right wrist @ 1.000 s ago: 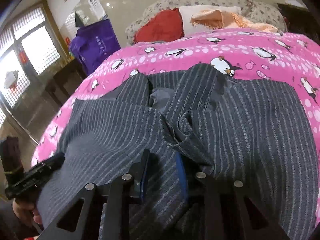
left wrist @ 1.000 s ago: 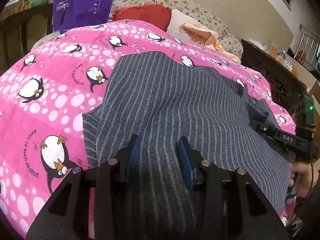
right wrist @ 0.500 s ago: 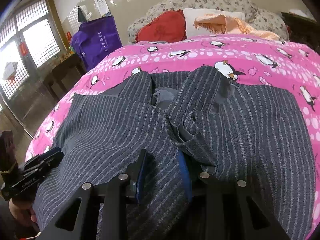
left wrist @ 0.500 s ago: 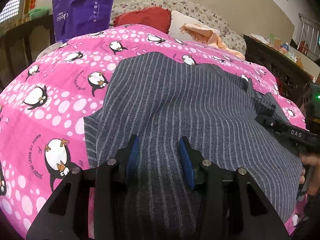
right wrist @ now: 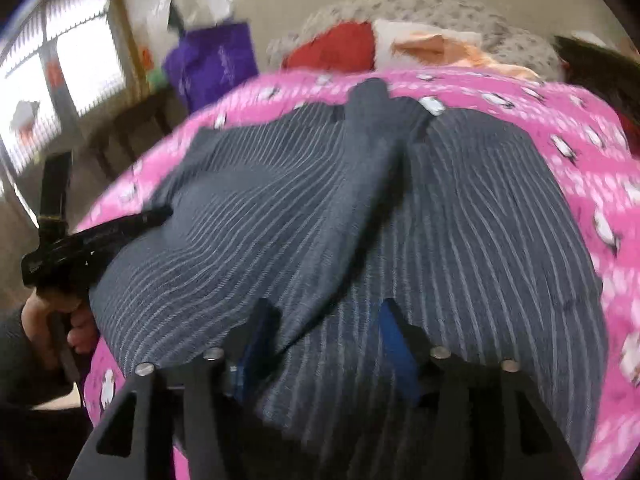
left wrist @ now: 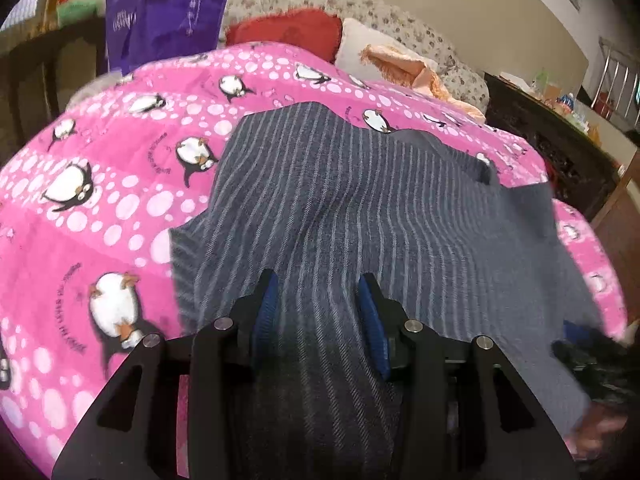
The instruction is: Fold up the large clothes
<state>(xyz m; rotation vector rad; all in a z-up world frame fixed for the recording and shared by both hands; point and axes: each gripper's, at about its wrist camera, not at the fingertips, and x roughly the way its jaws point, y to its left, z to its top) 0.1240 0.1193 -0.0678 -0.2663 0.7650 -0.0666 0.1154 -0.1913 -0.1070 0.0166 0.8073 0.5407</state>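
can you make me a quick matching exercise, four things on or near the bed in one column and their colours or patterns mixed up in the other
Things:
1. large garment
2. bedspread
3. cushion at the head of the bed
4. shopping bag beside the bed

Looks:
A. purple
B. pink with penguins
C. dark grey with pale stripes
D. red

Pairs: 1-C, 2-B, 3-D, 4-A

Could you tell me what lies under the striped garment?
The striped garment lies on a pink penguin blanket, which shows all around it. What the blanket covers cannot be seen. Red and white pillows sit behind it.
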